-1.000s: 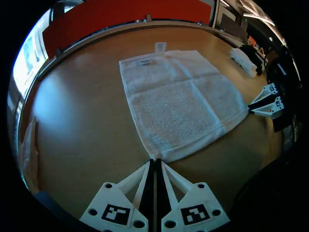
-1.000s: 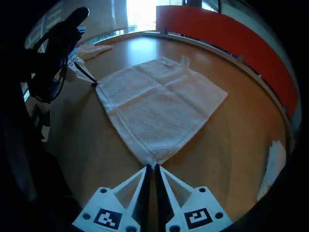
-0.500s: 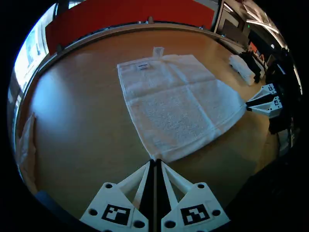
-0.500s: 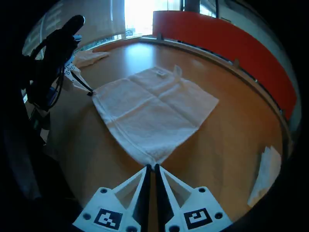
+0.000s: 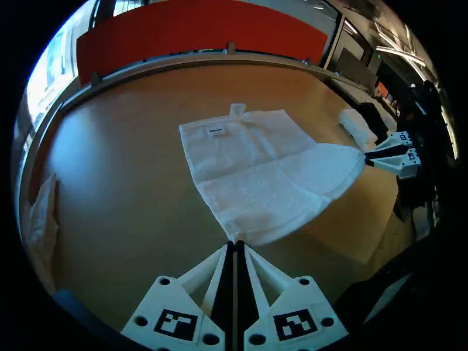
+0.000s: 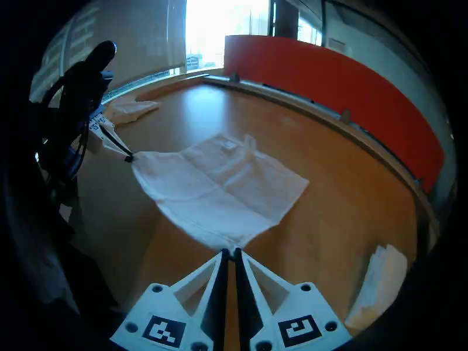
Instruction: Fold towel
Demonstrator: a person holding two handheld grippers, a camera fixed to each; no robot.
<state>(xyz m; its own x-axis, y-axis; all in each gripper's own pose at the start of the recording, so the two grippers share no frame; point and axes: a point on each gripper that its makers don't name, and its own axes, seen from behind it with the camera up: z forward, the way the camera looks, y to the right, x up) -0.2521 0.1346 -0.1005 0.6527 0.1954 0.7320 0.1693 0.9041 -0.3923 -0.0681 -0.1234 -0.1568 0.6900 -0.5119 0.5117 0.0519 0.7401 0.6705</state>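
- In the left gripper view, the left gripper (image 5: 236, 244) is seen at the bottom edge, its jaws clamped together on the nearest corner of the towel (image 5: 257, 169).
- The white towel is spread over the middle of the wooden worktop (image 5: 117, 175). Its far part lies flat, while its near edge is held up off the wood and a shadow is cast beneath it.
- A small label (image 5: 217, 131) is seen on the towel's far part, and a loop tag (image 5: 237, 109) juts from its far edge.
- The right gripper (image 5: 367, 158) is seen at the right, its jaws closed on the towel's right-hand corner, which is held clear of the worktop.
- A folded white cloth (image 5: 355, 125) lies just behind that gripper, and another pale cloth (image 5: 40, 217) rests at the worktop's left edge, well apart from the towel.
- A red panel (image 5: 199, 29) is seen standing along the far rim.
- In the right gripper view, the right gripper's jaws are seen pressed together on the towel's near corner, from which the cloth hangs slightly.
- The left gripper is seen at the left, pinching the opposite corner, so the near edge is stretched between the two.
- A stack of cloths (image 6: 379, 286) is seen at the lower right, and bright windows (image 6: 216, 29) at the back.
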